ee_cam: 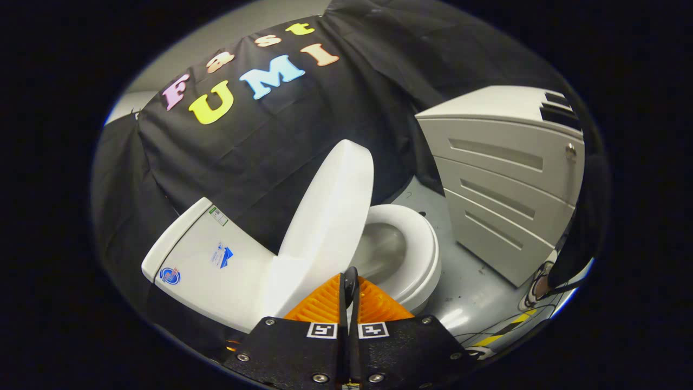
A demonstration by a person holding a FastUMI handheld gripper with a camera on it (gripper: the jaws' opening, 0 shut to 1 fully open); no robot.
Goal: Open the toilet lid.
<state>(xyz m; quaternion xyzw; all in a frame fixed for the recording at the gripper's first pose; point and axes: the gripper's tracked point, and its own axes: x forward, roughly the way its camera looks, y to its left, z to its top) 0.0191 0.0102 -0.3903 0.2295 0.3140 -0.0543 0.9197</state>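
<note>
My gripper [350,281] has its fingers together, nothing clamped between them; toilet lid [330,211] is raised, standing nearly upright just ahead of the fingertips, leaning back toward the tank [206,265]; seat [419,244] and bowl exposed beside the lid; grey drawer cabinet [503,184] stands beyond the toilet on the grey floor [476,298].
</note>
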